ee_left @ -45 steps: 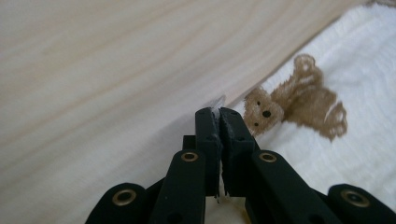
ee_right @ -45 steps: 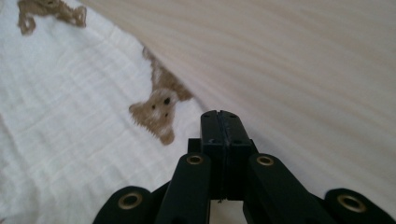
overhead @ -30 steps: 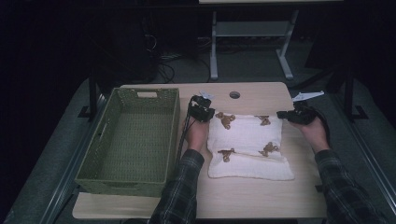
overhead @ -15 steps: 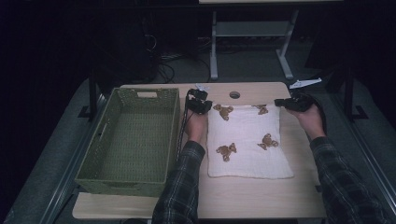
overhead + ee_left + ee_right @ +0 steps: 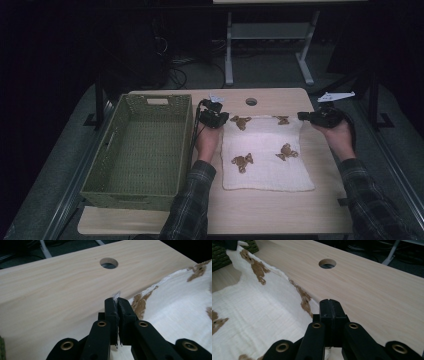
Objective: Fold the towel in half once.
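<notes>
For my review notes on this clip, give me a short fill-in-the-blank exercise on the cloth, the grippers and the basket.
1. The white cloth is printed with ____ figures.
2. The left gripper is ____ on a far corner of the cloth.
3. The right gripper pinches the cloth's other ____ corner.
4. The green woven basket left of the cloth is ____ inside.

Missing words: brown; shut; far; empty
</notes>
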Action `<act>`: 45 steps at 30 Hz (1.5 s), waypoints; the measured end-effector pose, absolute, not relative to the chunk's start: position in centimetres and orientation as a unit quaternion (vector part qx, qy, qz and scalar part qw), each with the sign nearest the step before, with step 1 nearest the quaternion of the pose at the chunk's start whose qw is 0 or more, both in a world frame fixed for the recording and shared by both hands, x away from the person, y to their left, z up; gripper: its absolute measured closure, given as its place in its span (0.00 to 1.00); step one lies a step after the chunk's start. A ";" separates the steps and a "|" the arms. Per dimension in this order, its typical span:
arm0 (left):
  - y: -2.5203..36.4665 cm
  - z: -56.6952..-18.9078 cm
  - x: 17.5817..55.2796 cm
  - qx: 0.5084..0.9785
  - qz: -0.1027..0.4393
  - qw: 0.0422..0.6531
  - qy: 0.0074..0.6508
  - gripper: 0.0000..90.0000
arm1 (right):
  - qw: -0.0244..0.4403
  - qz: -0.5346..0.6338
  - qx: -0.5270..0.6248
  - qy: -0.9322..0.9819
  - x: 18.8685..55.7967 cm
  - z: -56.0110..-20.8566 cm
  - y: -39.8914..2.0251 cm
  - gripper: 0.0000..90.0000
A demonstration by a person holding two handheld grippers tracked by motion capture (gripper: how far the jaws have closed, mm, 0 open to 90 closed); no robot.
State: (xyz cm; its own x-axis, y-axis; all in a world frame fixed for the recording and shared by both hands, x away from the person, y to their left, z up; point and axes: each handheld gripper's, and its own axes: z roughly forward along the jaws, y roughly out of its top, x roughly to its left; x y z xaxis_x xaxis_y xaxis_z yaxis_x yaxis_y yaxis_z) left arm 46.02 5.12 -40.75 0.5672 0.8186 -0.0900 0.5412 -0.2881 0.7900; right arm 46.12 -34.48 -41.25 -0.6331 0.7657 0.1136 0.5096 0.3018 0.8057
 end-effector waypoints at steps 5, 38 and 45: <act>5.3 -40.6 44.3 0.785 0.169 0.413 0.430 0.96 | 0.144 0.437 0.404 0.791 44.4 -41.9 -35.0 1.00; 6.9 -44.6 33.4 0.782 0.154 0.425 0.430 0.96 | 0.109 0.452 0.377 0.801 35.1 -42.9 -35.4 1.00; 6.9 -44.9 32.1 0.785 0.151 0.423 0.426 0.96 | 0.105 0.437 0.358 0.818 33.3 -43.4 -34.9 1.00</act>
